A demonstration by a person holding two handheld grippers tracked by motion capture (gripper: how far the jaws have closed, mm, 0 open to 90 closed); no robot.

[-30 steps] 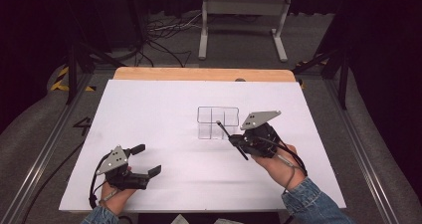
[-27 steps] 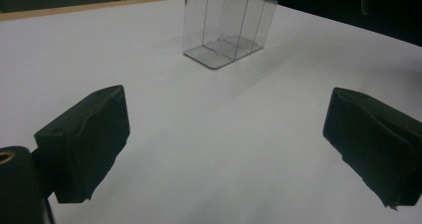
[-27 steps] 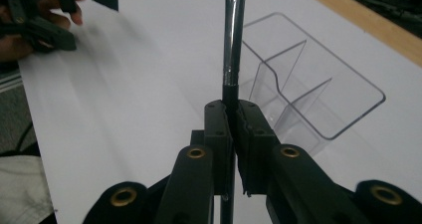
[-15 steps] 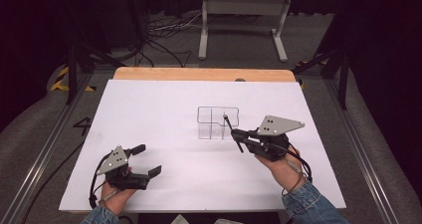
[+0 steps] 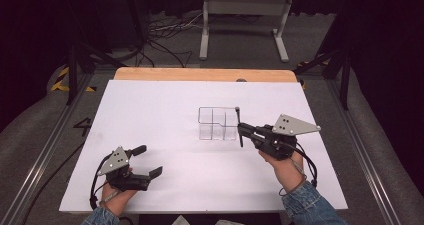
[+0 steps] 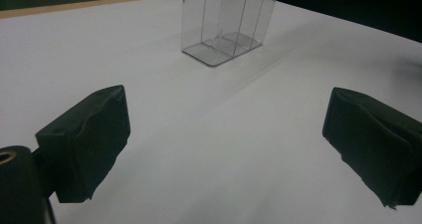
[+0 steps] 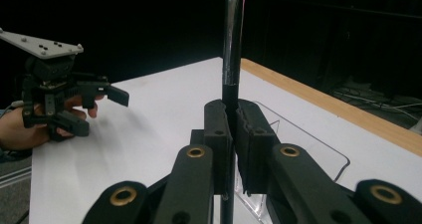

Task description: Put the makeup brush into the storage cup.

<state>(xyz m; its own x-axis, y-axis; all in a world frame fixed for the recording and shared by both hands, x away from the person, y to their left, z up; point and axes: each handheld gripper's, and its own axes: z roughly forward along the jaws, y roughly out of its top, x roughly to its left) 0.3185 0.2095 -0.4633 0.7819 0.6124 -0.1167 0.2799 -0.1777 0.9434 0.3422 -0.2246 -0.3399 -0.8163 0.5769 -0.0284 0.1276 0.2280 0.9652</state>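
Left hand-held gripper point(image 5: 148, 161): jaws wide apart, nothing between them, at 7 o'clock on the white table point(image 5: 160, 115).
Clear plastic three-compartment box point(image 5: 218, 123): table centre; contents cannot be told.
Right hand-held gripper point(image 5: 239, 128): clamped on a thin dark metal-tipped rod point(image 5: 238, 126), long axis running 12 to 6, beside the box's right wall.

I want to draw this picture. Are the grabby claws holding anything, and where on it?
The right gripper pinches a thin dark-and-silver rod, shut on its dark stretch, by the clear box. The left gripper is open, holding nothing.
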